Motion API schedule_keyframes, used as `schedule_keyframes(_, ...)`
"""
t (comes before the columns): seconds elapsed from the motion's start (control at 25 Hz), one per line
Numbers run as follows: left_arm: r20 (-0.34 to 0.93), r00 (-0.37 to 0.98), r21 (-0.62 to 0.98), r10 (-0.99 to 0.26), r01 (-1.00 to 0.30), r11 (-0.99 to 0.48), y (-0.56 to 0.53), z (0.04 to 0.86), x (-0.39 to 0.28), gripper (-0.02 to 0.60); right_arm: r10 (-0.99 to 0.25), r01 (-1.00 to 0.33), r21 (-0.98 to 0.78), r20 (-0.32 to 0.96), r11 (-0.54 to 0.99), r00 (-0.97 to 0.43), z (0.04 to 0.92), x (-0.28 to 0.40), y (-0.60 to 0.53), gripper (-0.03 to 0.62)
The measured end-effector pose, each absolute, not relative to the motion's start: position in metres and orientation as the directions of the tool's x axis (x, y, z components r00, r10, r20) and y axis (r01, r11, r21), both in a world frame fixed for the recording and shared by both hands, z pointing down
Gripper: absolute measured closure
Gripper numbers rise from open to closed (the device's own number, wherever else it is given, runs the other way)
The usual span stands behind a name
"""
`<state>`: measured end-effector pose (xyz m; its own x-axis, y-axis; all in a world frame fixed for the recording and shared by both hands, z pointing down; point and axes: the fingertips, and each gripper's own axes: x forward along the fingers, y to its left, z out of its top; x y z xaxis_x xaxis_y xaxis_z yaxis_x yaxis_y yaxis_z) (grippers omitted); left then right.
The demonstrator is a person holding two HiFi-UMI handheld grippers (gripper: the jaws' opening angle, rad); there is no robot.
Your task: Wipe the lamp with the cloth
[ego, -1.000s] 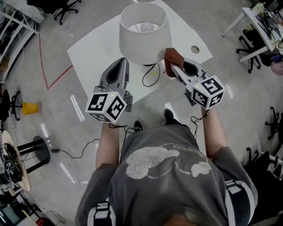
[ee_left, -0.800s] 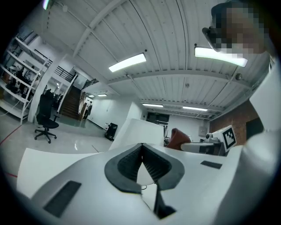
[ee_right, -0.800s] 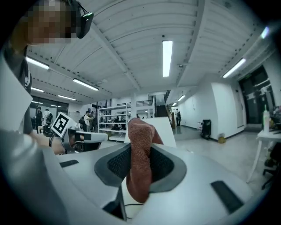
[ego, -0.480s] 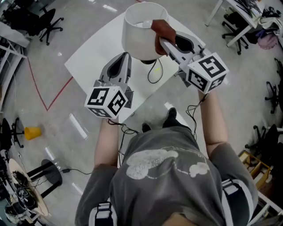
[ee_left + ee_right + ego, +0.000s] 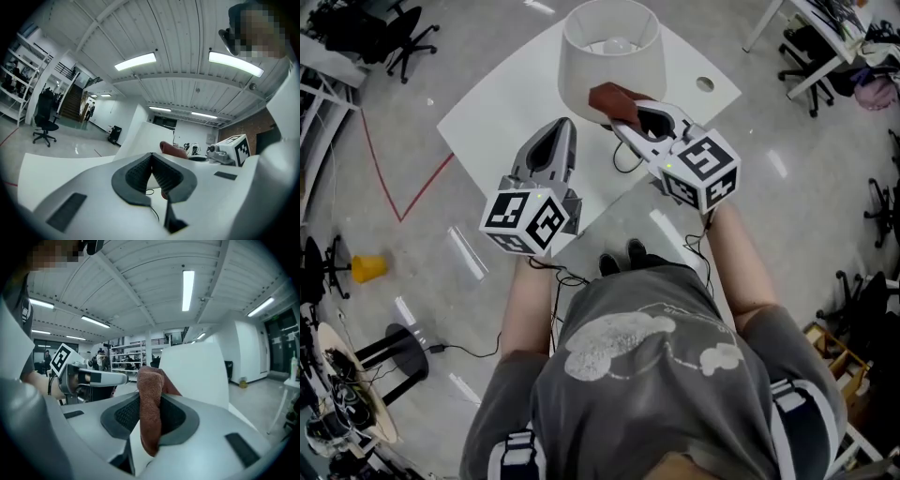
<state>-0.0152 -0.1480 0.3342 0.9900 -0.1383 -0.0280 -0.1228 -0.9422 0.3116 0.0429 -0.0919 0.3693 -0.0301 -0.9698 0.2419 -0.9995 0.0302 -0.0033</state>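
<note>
Head view: my right gripper (image 5: 622, 120) clamps the brown cloth (image 5: 609, 97), which sits against the near side of the white lamp (image 5: 581, 70) shade on the white table (image 5: 497, 112); my left gripper (image 5: 563, 131) hangs beside it over the table, black-and-white square markers on both cubes. Left gripper view: jaws closed tip to tip. Right gripper view: jaws pinch the cloth, shade just behind
</note>
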Motion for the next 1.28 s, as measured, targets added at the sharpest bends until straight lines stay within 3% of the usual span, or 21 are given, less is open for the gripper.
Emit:
schedule_keyframes(0.32, 0.054, 0.971, 0.324, -0.232, -0.236, -0.916, -0.149, 0.359, -0.020, 0.574, -0.945, -0.986, -0.088, 0.287, 0.138, -0.158, 0.411, 0.033, -0.093, 0.497)
schedule_keyframes(0.64, 0.084, 0.968, 0.348, -0.238, -0.252, -0.903, -0.167, 0.386, -0.039, 0.574, -0.918, -0.982, -0.141, 0.359, 0.123, -0.167, 0.453, 0.012, -0.100, 0.497)
schedule_keyframes(0.88, 0.064, 0.983, 0.358, -0.171, -0.183, -0.916, -0.197, 0.386, -0.052, 0.574, -0.927, -0.992, -0.125, 0.368, 0.021, -0.066, 0.450, 0.001, -0.107, 0.497)
schedule_keyframes(1.28, -0.004, 0.999, 0.355, 0.044, 0.042, -0.934, -0.249, 0.365, -0.055, 0.574, -0.946, -0.971, -0.085, 0.260, -0.222, 0.193, 0.398, -0.016, -0.136, 0.497)
